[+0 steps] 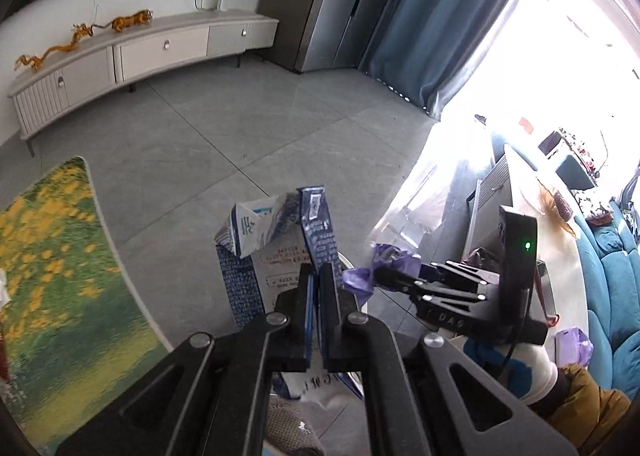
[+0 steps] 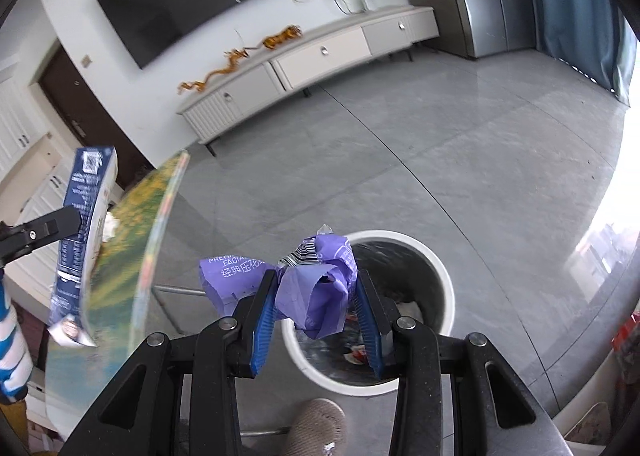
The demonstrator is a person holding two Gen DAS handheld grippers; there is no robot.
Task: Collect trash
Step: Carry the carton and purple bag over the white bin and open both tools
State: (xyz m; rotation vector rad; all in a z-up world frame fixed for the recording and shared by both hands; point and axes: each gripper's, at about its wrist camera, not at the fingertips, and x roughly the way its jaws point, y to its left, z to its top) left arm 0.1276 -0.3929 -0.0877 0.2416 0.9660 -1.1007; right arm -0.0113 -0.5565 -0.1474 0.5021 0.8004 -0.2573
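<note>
My left gripper (image 1: 318,276) is shut on a flattened blue and white carton (image 1: 276,240), held up in the air. The carton also shows at the left of the right wrist view (image 2: 86,216). My right gripper (image 2: 316,288) is shut on a crumpled purple wrapper (image 2: 316,292) and holds it just above the near rim of a white trash bin (image 2: 444,284) with a dark inside. The wrapper (image 1: 368,272) and the right gripper (image 1: 384,276) also show in the left wrist view, right of the carton.
A round table with a yellow and green flowered cover (image 1: 52,276) stands to the left. A grey tiled floor (image 1: 240,128) stretches ahead to a long white TV cabinet (image 1: 132,56). A teal sofa (image 1: 612,256) and blue curtains (image 1: 436,16) lie to the right.
</note>
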